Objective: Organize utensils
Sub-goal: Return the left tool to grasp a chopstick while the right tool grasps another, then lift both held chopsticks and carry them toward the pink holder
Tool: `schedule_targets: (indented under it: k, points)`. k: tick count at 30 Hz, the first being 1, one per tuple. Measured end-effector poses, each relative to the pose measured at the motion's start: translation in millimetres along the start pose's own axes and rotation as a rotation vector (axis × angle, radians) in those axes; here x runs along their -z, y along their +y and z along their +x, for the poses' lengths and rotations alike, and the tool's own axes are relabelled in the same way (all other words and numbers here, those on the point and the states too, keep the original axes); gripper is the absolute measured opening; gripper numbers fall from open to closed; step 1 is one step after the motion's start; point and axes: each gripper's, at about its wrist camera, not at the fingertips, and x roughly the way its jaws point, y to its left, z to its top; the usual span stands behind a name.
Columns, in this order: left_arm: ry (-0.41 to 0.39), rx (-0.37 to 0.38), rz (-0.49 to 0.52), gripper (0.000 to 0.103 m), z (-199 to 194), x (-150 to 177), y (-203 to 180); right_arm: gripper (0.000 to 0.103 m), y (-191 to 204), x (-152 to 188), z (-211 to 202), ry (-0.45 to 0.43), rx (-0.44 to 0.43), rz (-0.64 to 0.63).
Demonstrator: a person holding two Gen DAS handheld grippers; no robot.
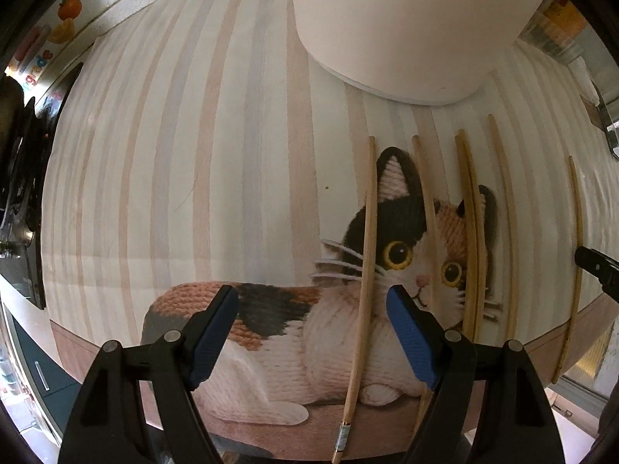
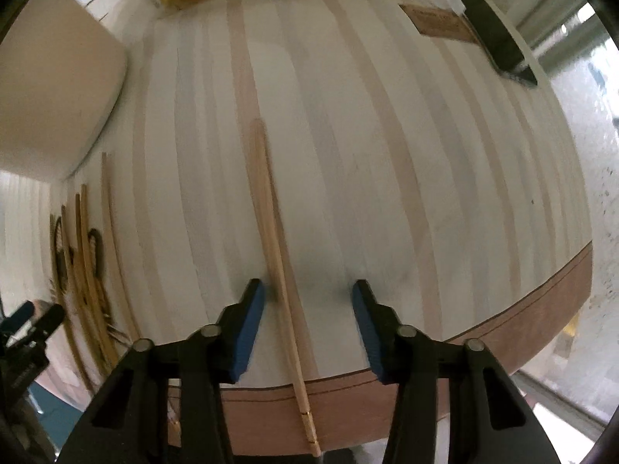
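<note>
Several bamboo chopsticks lie side by side on a striped placemat (image 1: 193,154) with a knitted cat picture. In the left wrist view my left gripper (image 1: 313,299) is open, low over the mat; one chopstick (image 1: 363,278) runs between its fingers, untouched. Others (image 1: 470,232) lie to the right. A white utensil holder (image 1: 406,27) stands at the mat's far end. In the right wrist view my right gripper (image 2: 307,295) is open around a single chopstick (image 2: 276,263) that lies on the mat (image 2: 387,154), near the left finger. The other chopsticks (image 2: 87,270) lie far left.
The white holder shows at the left of the right wrist view (image 2: 50,89). A dark object (image 2: 495,38) and a brown card (image 2: 437,19) lie at the mat's far right corner. A stove (image 1: 19,178) sits left of the mat. The mat's brown border (image 2: 541,309) marks its near edge.
</note>
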Motion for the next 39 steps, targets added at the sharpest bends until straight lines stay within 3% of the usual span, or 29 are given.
schedule_targets:
  k: [1,2,3,7,9,12,14,17,24,28,39]
  points:
    - [0.001,0.001,-0.001,0.077,-0.4,-0.7,1.0,0.031,3.1,1.1,-0.2,-0.002,-0.002,-0.007]
    - [0.002,0.003,-0.002,0.077,-3.6,-2.3,7.4,0.014,8.1,2.9,-1.2,-0.007,0.002,-0.021]
    - [0.003,0.004,0.0,0.077,-3.5,-2.1,7.9,0.007,14.5,4.9,-1.8,-0.009,0.009,-0.038]
    - [0.007,0.01,0.007,0.077,-1.1,-1.7,14.6,0.007,38.7,14.2,-2.3,-0.014,-0.001,-0.083]
    - [0.009,0.011,0.014,0.069,2.1,-2.5,12.7,0.007,45.9,18.0,-2.7,-0.001,-0.04,-0.086]
    - [0.01,0.029,0.02,0.053,4.3,-5.0,11.2,0.007,60.5,25.6,-2.5,0.011,-0.065,-0.108]
    - [0.004,0.053,0.023,0.028,3.7,-8.6,9.3,0.007,67.1,30.2,-2.1,0.005,-0.04,-0.131]
    - [-0.001,0.05,0.021,0.006,4.4,-14.1,9.4,0.007,75.6,34.0,-2.5,0.011,-0.031,-0.138]
    - [0.011,0.065,-0.066,0.005,10.5,-24.6,35.3,0.007,82.5,20.1,-1.7,0.023,-0.026,-0.143]
    - [0.022,0.068,-0.061,0.008,11.7,-23.4,46.5,0.007,83.5,20.8,1.8,0.049,-0.059,-0.138]
    - [0.033,0.055,-0.022,0.008,10.9,-24.8,35.7,0.007,98.4,9.0,11.6,0.082,-0.031,-0.157]
